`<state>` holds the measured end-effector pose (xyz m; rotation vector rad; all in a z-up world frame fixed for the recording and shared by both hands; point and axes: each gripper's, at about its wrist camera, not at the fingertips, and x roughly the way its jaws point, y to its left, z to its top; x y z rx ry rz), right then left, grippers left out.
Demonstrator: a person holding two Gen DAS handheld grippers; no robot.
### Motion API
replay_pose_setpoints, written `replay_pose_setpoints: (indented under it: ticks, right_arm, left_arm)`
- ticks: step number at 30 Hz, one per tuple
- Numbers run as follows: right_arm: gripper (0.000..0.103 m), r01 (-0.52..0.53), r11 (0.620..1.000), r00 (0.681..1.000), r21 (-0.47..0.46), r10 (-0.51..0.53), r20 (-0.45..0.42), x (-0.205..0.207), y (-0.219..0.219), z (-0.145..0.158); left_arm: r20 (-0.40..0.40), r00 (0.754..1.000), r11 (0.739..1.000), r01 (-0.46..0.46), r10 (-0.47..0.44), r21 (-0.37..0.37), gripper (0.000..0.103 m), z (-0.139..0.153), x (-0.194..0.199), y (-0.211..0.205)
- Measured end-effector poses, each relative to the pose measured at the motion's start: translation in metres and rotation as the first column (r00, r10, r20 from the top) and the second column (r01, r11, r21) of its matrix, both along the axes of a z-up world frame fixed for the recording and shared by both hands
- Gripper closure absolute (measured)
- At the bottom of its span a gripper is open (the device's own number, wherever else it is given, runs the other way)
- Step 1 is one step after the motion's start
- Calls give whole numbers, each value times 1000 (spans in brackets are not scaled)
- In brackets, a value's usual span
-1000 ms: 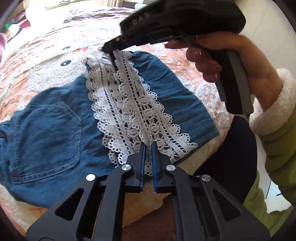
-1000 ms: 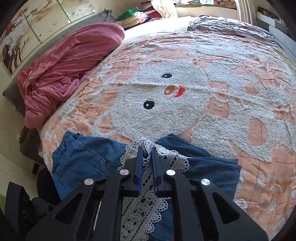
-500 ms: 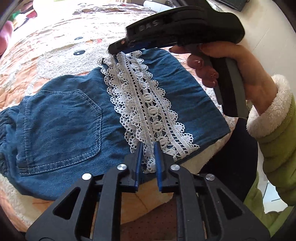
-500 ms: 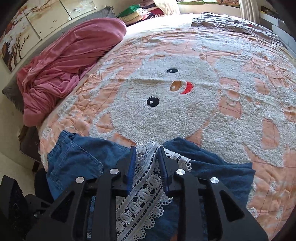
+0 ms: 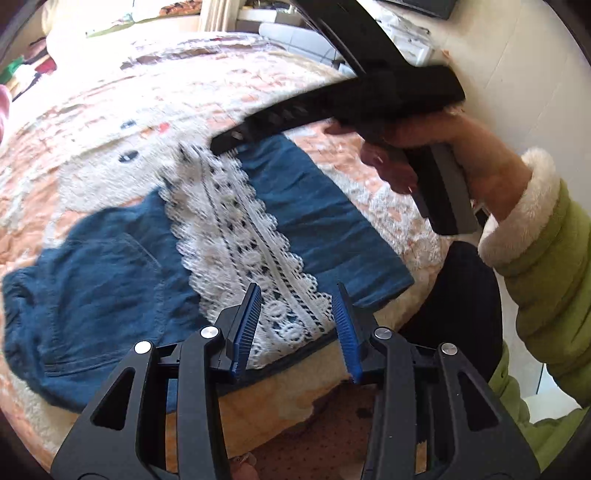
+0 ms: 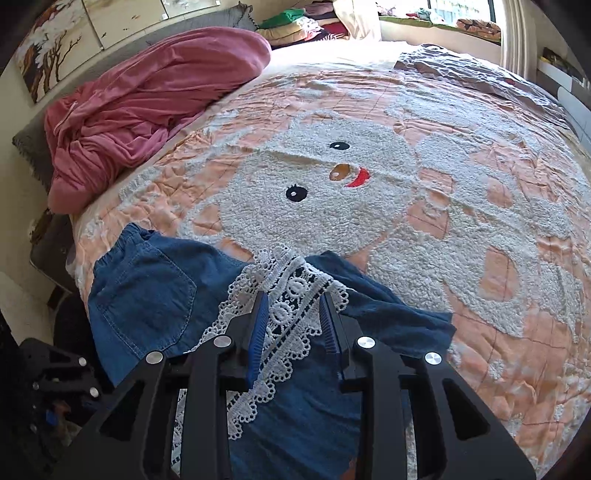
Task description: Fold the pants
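Observation:
Blue denim pants [image 5: 103, 280] with a white lace hem [image 5: 240, 236] lie folded over on the bed near its edge; the lace band runs across the middle. They also show in the right wrist view [image 6: 147, 295], with the lace [image 6: 288, 295] there too. My left gripper [image 5: 297, 325] is open, its blue pads either side of the lace's near end. My right gripper [image 6: 293, 321] is open over the lace's far end. It shows in the left wrist view [image 5: 229, 142] just above the lace, held by a hand.
The bedspread [image 6: 369, 166] is peach with a white fluffy cartoon face. A pink blanket [image 6: 147, 92] is heaped at the bed's far left. Folded clothes [image 6: 295, 22] lie at the head. The bed edge [image 5: 277, 402] is just below the pants, by the person's green sleeve [image 5: 546, 277].
Both grippers, shut on the lace hem a second ago, have opened and let it go. The lace now lies flat on the denim. The right gripper has lifted slightly.

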<state>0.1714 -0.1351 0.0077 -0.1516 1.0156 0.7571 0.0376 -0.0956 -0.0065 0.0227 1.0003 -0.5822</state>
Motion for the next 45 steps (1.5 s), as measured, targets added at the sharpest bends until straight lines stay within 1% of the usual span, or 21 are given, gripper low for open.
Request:
replay_pose_setpoints:
  ticks: [3, 5, 7, 10, 12, 14, 15, 16, 17, 18, 20, 21, 22, 25, 26, 28, 31, 33, 37, 42, 45]
  right_arm:
    - [75, -21, 998, 999, -56, 19, -40, 5, 14, -16]
    - [75, -21, 995, 998, -98, 15, -58, 7, 21, -28]
    - [75, -26, 992, 998, -120, 18, -61, 7, 26, -37]
    - [74, -11, 993, 998, -117, 3, -67, 7, 28, -44]
    - [74, -11, 994, 998, -112, 4, -66, 8, 26, -42]
    - [74, -3, 996, 997, -85, -3, -71, 8, 22, -35]
    - [70, 5, 998, 997, -68, -10, -70, 8, 19, -30]
    - [63, 11, 999, 998, -48, -14, -62, 7, 15, -22]
    - [58, 14, 999, 999, -32, -15, -47, 5, 13, -15]
    - [54, 15, 1000, 999, -19, -15, -28, 4, 11, -7]
    - [53, 20, 1000, 1000, 0, -20, 3, 2, 9, 6]
    - [49, 26, 1000, 1000, 10, -26, 11, 1, 8, 11]
    - [42, 35, 999, 999, 20, -35, 21, 2, 8, 17]
    - [31, 39, 997, 998, 60, -41, 42, 1, 11, 32]
    - [29, 37, 997, 998, 68, -40, 49, 0, 14, 36]
    - [24, 27, 997, 998, 78, -31, 57, -1, 21, 42]
    - [20, 8, 996, 998, 87, -14, 67, -2, 37, 47]
    - [19, -10, 996, 998, 89, 4, 63, -2, 50, 47]
    - [15, -51, 996, 997, 69, 47, 58, -2, 79, 44]
    - [12, -95, 994, 995, 57, 93, 47, -4, 105, 37]
    - [10, -145, 989, 989, 43, 143, 45, -9, 120, 32]
  left_arm:
    - [-47, 999, 999, -13, 14, 33, 71, -17, 4, -5]
    - [-54, 998, 999, -23, 25, 31, 71, -22, 3, -6]
    - [-47, 999, 999, -25, 27, 32, 71, -25, 4, -7]
    - [-39, 999, 999, -30, 31, 27, 71, -30, 5, -6]
    - [-38, 999, 999, -33, 34, 14, 71, -29, 5, -5]
    - [-39, 998, 999, -39, 39, -6, 70, -24, 3, 1]
    - [-34, 998, 999, -44, 44, -10, 66, -21, 1, 3]
    - [-16, 998, 999, -54, 54, -2, 55, -15, -2, 7]
    - [5, 998, 998, -68, 68, 10, 50, -11, -4, 11]
    - [26, 996, 997, -81, 80, 21, 49, -6, -6, 16]
    - [64, 991, 992, -118, 115, 38, 49, 4, -9, 29]
    - [76, 988, 989, -141, 137, 40, 47, 8, -9, 36]
    - [90, 982, 984, -170, 166, 43, 43, 12, -10, 45]
    - [121, 963, 967, -247, 239, 56, 32, 20, -13, 71]
    - [126, 957, 961, -270, 262, 56, 29, 21, -12, 80]
    - [133, 944, 948, -313, 303, 58, 16, 24, -14, 97]
    - [150, 925, 927, -365, 350, 85, 11, 23, -17, 119]
    - [145, 914, 914, -394, 379, 93, 10, 23, -18, 130]
    - [125, 903, 901, -423, 411, 93, 10, 16, -20, 149]
    - [96, 894, 891, -446, 438, 83, 10, 7, -24, 161]
    - [71, 884, 881, -467, 463, 72, 10, 0, -25, 168]
